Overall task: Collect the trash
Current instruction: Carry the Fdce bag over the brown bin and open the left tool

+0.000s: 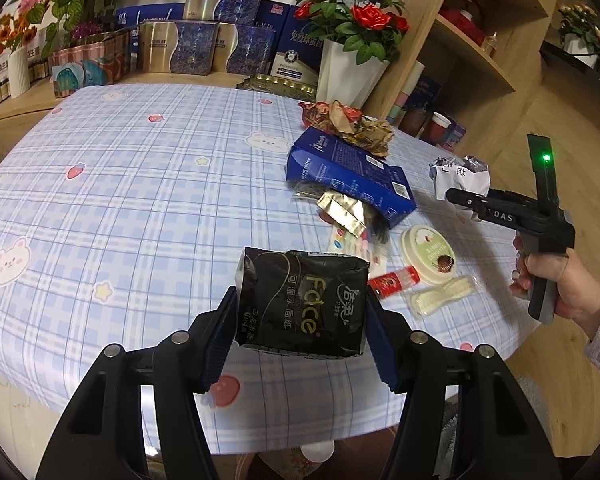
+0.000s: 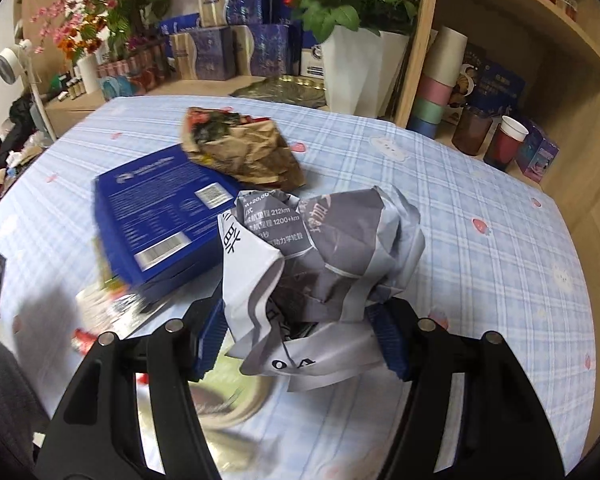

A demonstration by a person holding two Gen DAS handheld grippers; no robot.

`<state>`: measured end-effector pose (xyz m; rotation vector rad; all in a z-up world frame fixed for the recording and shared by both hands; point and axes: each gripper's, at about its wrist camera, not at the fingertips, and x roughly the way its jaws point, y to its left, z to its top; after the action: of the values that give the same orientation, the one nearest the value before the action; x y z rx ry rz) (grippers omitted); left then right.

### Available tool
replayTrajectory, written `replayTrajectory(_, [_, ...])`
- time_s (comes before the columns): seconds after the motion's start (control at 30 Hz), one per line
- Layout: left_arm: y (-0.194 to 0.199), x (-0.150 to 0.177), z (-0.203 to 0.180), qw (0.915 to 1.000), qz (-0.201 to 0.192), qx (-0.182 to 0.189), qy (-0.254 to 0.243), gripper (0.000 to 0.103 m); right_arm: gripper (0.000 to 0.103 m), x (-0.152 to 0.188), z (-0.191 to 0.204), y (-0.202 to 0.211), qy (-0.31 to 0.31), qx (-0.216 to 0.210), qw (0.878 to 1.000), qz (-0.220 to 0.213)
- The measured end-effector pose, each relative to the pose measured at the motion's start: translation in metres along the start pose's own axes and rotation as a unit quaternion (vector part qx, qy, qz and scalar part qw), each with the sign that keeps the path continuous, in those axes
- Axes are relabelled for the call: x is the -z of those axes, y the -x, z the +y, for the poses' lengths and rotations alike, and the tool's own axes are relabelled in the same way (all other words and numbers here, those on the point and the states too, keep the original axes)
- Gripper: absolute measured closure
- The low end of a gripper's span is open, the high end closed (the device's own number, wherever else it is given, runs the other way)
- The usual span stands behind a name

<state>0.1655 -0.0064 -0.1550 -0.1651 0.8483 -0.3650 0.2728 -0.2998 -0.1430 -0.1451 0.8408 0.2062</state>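
The left gripper (image 1: 300, 316) holds a black tissue pack (image 1: 302, 300) with gold lettering between its fingers (image 1: 220, 336), lifted above the near edge of the checked tabletop (image 1: 140, 184). To its right lie a gold foil wrapper (image 1: 342, 212), a blue box (image 1: 352, 180) and crumpled brown paper (image 1: 352, 124) toward the far right edge; nearer are a round lid (image 1: 430, 254), a red tube (image 1: 392, 282) and a white plastic piece (image 1: 444, 296). The right gripper (image 2: 296, 340), in a hand (image 1: 548, 280), clamps a crumpled grey-and-white paper ball (image 2: 324, 256) above the right edge. A white vase (image 1: 348, 72) of red roses stands behind.
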Motion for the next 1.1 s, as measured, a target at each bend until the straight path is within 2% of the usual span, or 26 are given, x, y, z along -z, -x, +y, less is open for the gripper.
replayTrajectory(0.3, [0.029, 0.02, -0.006, 0.9999, -0.008, 0.008, -0.01, 0.044, 0.038, 0.028, 0.035, 0.048, -0.013, -0.042, 0.999, -0.026])
replayTrajectory(0.5, [0.042, 0.044, -0.01, 0.9997, 0.001, 0.019, -0.014, 0.044, 0.038, 0.055, 0.065, 0.082, -0.023, -0.078, 0.996, -0.044])
replayTrajectory(0.8, [0.04, 0.096, -0.024, 0.9976, 0.049, 0.038, -0.03, 0.044, 0.038, 0.095, 0.11, 0.119, -0.023, -0.111, 0.992, -0.06])
replayTrajectory(1.1, [0.021, 0.142, -0.034, 0.9936, 0.098, 0.046, -0.032, 0.044, 0.038, 0.126, 0.131, 0.142, -0.041, -0.126, 0.989, -0.072])
